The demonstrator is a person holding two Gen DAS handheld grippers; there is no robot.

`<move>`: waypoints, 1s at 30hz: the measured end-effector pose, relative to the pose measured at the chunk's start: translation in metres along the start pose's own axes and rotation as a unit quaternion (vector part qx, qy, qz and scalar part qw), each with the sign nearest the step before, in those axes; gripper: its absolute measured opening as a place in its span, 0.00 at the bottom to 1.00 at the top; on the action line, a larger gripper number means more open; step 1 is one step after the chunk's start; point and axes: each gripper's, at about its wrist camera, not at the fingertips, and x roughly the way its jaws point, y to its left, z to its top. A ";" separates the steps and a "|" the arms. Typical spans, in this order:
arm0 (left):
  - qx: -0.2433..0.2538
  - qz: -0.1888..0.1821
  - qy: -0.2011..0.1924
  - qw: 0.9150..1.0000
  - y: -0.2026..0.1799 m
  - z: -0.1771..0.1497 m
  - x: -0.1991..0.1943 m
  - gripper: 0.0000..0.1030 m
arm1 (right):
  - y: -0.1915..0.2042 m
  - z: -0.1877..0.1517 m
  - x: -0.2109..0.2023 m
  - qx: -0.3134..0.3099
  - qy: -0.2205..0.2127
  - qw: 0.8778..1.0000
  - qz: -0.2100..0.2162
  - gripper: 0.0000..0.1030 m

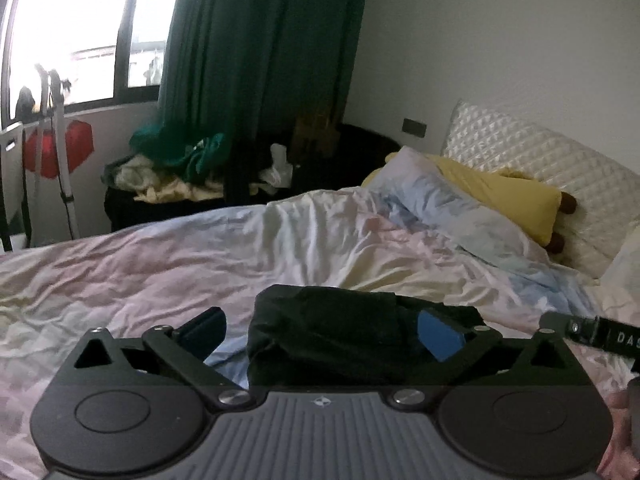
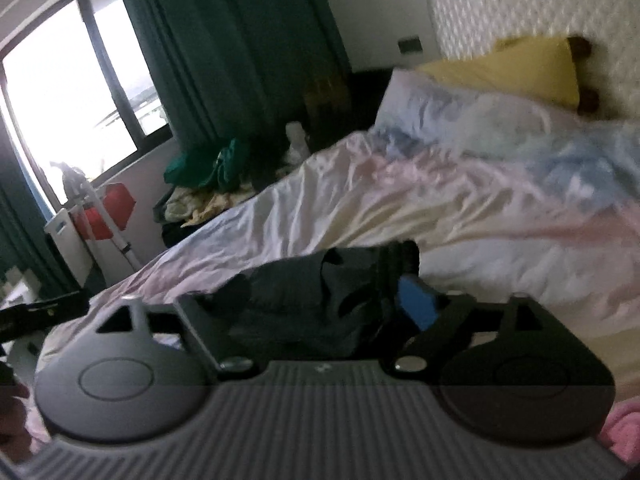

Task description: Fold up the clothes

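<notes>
Through the left wrist camera, my left gripper (image 1: 320,330) has its jaws spread wide, the blue pad (image 1: 438,334) of one finger facing inward and the other finger dark on the opposite side. A folded black garment (image 1: 344,336) lies on the bed's pastel duvet (image 1: 200,264) and appears between the two fingers, but I see neither pad pressing on it, so nothing is gripped. At the right edge of this view a black bar of the other gripper (image 1: 592,330) juts in, and part of a hand (image 1: 618,432) shows in the lower right corner. Farther up the bed sit a pastel pillow (image 1: 452,208), a yellow pillow (image 1: 504,196) and a white quilted headboard (image 1: 540,160). A dark green curtain (image 1: 260,52) hangs beside the window (image 1: 80,28), with a heap of clothes (image 1: 176,172) on dark furniture below it.

Through the right wrist camera, which is blurred, my right gripper (image 2: 316,300) also stands open, its blue pad (image 2: 416,300) on one side and a grey finger on the other. The same dark garment (image 2: 312,300) lies rumpled on the duvet (image 2: 360,200) in the gap between them; I cannot make out any pad squeezing it. The yellow pillow (image 2: 520,68) leans at the headboard (image 2: 520,12), and the green curtain (image 2: 240,40) hangs next to the window (image 2: 60,92).
</notes>
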 end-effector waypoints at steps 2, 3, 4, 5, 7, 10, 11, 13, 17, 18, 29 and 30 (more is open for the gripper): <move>0.006 0.001 -0.004 1.000 -0.003 -0.005 -0.013 1.00 | 0.010 -0.001 -0.012 -0.017 -0.006 1.000 0.008 0.85; 0.011 0.002 -0.007 1.000 -0.004 -0.007 -0.020 1.00 | 0.015 -0.002 -0.016 -0.024 -0.001 1.000 0.010 0.85; 0.018 0.003 -0.011 1.000 -0.005 -0.011 -0.026 1.00 | 0.019 -0.004 -0.021 -0.029 0.004 1.000 0.010 0.85; 0.024 0.005 -0.016 1.000 -0.006 -0.015 -0.032 1.00 | 0.023 -0.006 -0.025 -0.030 0.003 1.000 0.009 0.85; 0.031 0.014 -0.023 0.999 -0.007 -0.023 -0.044 1.00 | 0.030 -0.013 -0.036 -0.034 -0.011 0.999 0.012 0.85; 0.026 0.028 -0.040 0.998 -0.007 -0.038 -0.062 1.00 | 0.040 -0.024 -0.048 -0.047 -0.033 0.998 0.016 0.85; 0.019 0.025 -0.043 0.999 -0.005 -0.043 -0.067 1.00 | 0.044 -0.028 -0.051 -0.052 -0.038 0.998 0.015 0.85; 0.008 0.018 -0.047 0.999 0.000 -0.053 -0.078 1.00 | 0.051 -0.038 -0.056 -0.060 -0.046 0.997 0.013 0.85; 0.007 0.033 -0.055 0.998 0.008 -0.071 -0.088 1.00 | 0.063 -0.062 -0.063 -0.072 -0.069 0.995 0.009 0.85; 0.009 0.039 -0.057 0.998 0.010 -0.075 -0.089 1.00 | 0.066 -0.068 -0.064 -0.079 -0.073 0.994 0.007 0.85; 0.022 0.063 -0.058 0.996 0.034 -0.113 -0.073 1.00 | 0.095 -0.122 -0.045 -0.124 -0.066 0.990 -0.009 0.85; 0.020 0.063 -0.055 0.996 0.036 -0.116 -0.070 1.00 | 0.096 -0.125 -0.042 -0.124 -0.062 0.990 -0.009 0.85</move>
